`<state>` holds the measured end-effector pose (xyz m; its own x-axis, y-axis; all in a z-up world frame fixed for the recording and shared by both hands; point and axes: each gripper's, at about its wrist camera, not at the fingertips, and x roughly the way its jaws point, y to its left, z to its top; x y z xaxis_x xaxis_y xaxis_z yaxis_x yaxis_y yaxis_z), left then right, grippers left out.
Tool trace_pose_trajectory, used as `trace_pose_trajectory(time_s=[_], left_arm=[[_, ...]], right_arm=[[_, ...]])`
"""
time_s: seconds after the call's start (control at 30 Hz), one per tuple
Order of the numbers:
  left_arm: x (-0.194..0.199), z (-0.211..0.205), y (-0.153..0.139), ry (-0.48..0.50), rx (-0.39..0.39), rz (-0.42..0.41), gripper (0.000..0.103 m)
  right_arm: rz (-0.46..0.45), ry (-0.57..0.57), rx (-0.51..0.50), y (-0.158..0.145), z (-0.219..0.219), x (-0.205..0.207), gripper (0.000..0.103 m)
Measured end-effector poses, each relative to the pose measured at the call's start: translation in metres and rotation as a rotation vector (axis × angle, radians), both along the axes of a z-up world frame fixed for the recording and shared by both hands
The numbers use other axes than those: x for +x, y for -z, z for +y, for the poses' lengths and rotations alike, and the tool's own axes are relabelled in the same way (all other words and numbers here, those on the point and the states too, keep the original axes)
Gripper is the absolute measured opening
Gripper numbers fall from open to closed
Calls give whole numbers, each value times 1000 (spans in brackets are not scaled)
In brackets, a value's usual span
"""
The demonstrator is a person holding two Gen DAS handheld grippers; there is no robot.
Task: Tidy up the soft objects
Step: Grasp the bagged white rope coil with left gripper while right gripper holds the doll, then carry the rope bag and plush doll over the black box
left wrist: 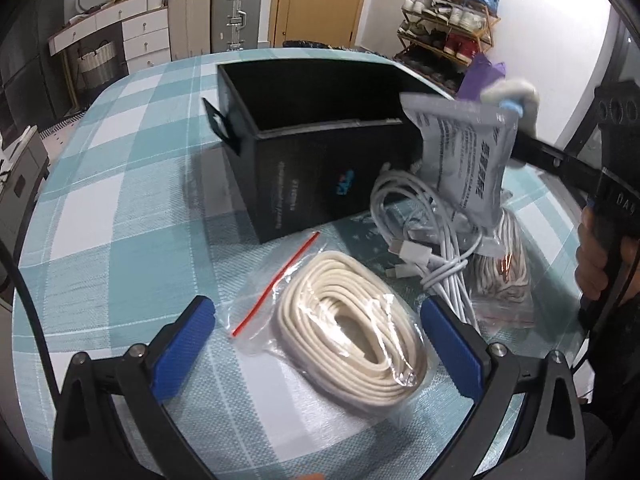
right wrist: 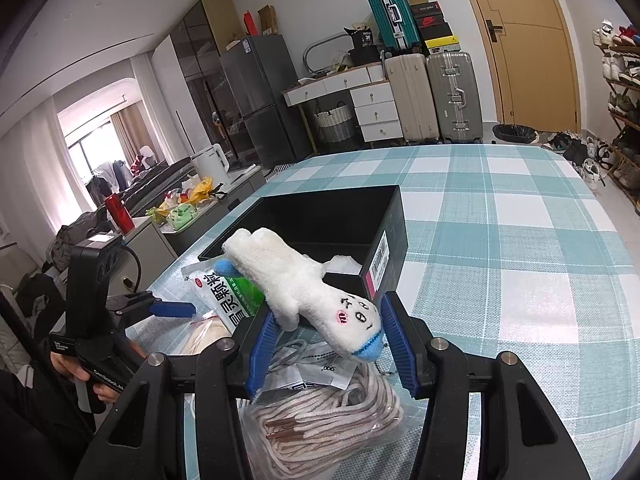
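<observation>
Right claw (right wrist: 326, 334) is clamped on a floppy white plush toy with a stitched face (right wrist: 304, 292), a printed sachet pack (left wrist: 464, 152) hanging along, just over the open black box (right wrist: 340, 220) on the checked worktop (right wrist: 520, 240). Light, squishy, so mid-body grip works. Left claw (left wrist: 316, 344) hangs wide open, empty, above a bagged cream cord coil (left wrist: 352, 328).

Black box (left wrist: 320, 168) open on top, inside mostly free; way in from above clear. Front of box crowded: bagged cream cord (left wrist: 352, 332), white cables (left wrist: 424, 240), bagged laces (right wrist: 320, 432) side by side; checked table (right wrist: 520, 260) right of box bare.
</observation>
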<state>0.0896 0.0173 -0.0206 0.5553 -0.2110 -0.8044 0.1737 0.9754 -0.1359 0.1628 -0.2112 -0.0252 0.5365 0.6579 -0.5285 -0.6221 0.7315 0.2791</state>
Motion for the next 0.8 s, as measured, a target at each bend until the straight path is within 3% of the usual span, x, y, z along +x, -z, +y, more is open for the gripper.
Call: trace_pose_trajectory(time_s=[0.17, 0.27, 0.4, 0.47, 0.8], left_arm=[[-1, -11, 2, 14, 73, -13, 100], [-3, -14, 0, 35, 90, -28, 88], [-8, -18, -5, 85, 101, -56, 53], [-10, -20, -7, 101, 93, -56, 43], [-12, -8, -25, 86, 53, -93, 37]], right_arm=[[0, 0, -1, 0, 0, 0, 52], [-1, 0, -1, 0, 0, 0, 52], [-1, 0, 0, 0, 1, 0, 52], [-1, 0, -1, 0, 0, 0, 52], [-14, 0, 6, -6, -1, -1, 52]])
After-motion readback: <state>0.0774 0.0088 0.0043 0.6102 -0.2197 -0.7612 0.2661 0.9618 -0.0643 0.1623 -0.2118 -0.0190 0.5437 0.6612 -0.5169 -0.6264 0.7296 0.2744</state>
